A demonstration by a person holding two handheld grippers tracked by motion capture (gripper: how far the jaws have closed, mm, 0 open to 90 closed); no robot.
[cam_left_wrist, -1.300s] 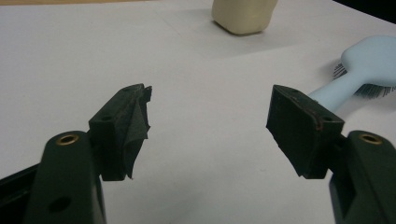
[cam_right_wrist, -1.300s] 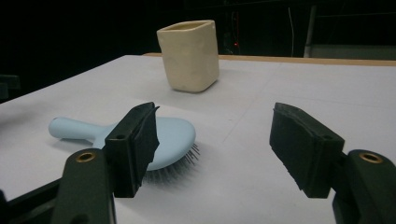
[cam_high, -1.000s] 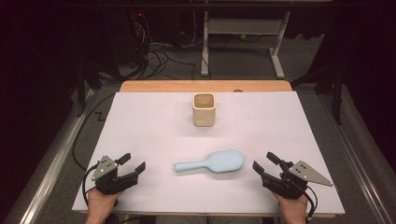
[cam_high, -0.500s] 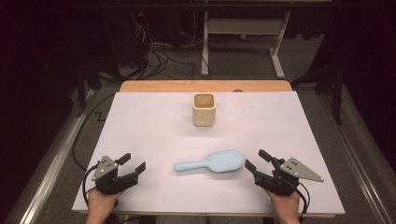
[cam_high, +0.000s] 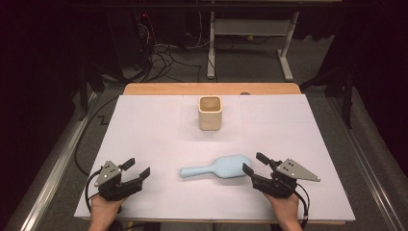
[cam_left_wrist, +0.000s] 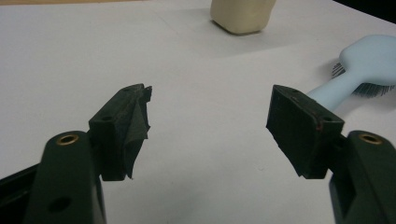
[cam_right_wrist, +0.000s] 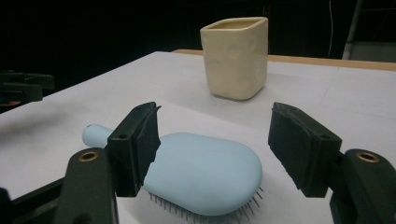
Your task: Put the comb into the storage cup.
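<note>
A light blue hairbrush (cam_high: 217, 167) lies bristles down near the front middle of the white table (cam_high: 159, 130), handle pointing left. Its head (cam_right_wrist: 201, 171) sits right in front of my right gripper (cam_high: 255, 163), which is open, its jaws to either side of the head's near end without touching. A cream square cup (cam_high: 210, 112) stands upright at the back middle, also seen as the cup (cam_right_wrist: 236, 57). My left gripper (cam_high: 136, 167) rests open at the front left, nothing between its jaws (cam_left_wrist: 210, 126); the brush handle (cam_left_wrist: 334, 91) lies off to its right.
The table's wooden far edge (cam_high: 211, 88) runs along the back. Beyond it lie floor cables (cam_high: 159, 53) and a desk frame (cam_high: 248, 33). A metal rail (cam_high: 48, 178) flanks the left side.
My right gripper has moved left and forward toward the hairbrush head, its jaws now beside it. The left gripper, brush and cup have stayed put.
</note>
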